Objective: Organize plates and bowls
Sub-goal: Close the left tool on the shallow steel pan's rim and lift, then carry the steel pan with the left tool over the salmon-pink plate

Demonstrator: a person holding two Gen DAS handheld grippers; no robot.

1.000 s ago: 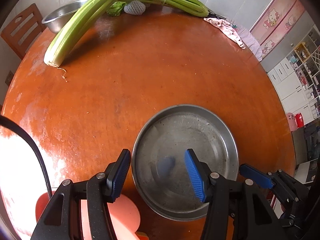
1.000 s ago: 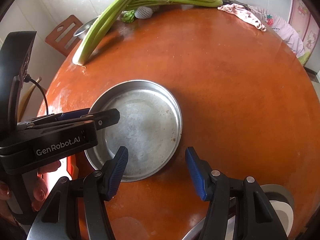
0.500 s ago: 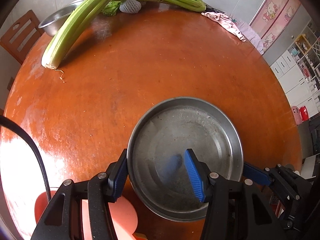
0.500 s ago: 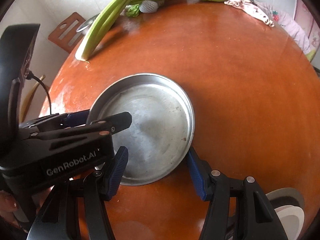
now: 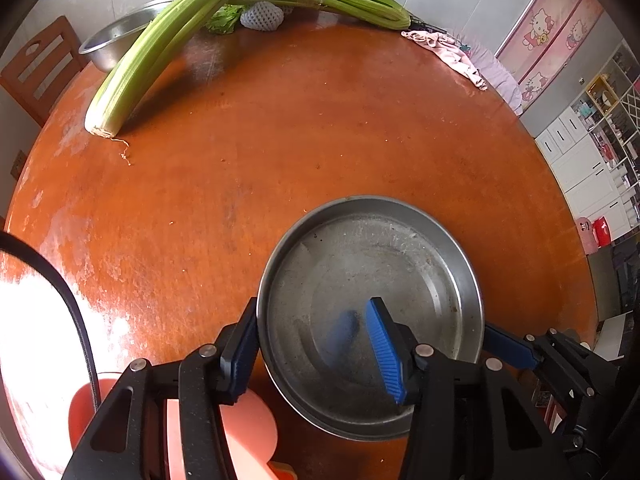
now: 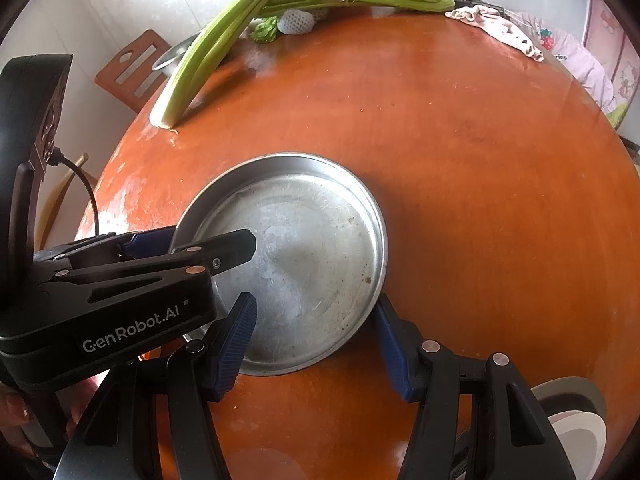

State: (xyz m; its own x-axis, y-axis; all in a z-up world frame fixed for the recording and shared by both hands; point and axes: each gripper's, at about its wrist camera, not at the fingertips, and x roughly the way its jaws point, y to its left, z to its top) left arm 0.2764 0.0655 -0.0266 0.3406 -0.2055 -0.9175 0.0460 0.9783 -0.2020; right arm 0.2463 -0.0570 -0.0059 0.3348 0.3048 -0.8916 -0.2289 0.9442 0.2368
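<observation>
On the orange tabletop we have both tools at one steel plate, and much has changed in the last second. A second ago our left gripper hung with the plate's rim just inside its left finger; now that finger sits outside the wall and the other over the plate's floor, so the near-left rim runs between the jaws. They are closing, narrower than before, though we cannot tell whether the pads press the metal yet. Our right gripper has changed more: earlier only its left finger overlapped the plate, with the right one over bare wood. Now it straddles the near-right rim, left finger over the floor and right finger against the outside of the wall. Its jaws stand part open, at about the width they had; contact looks close, but we cannot confirm a clamp. The plate fills more of both views than before. Celery lies at the far edge, unmoved.
</observation>
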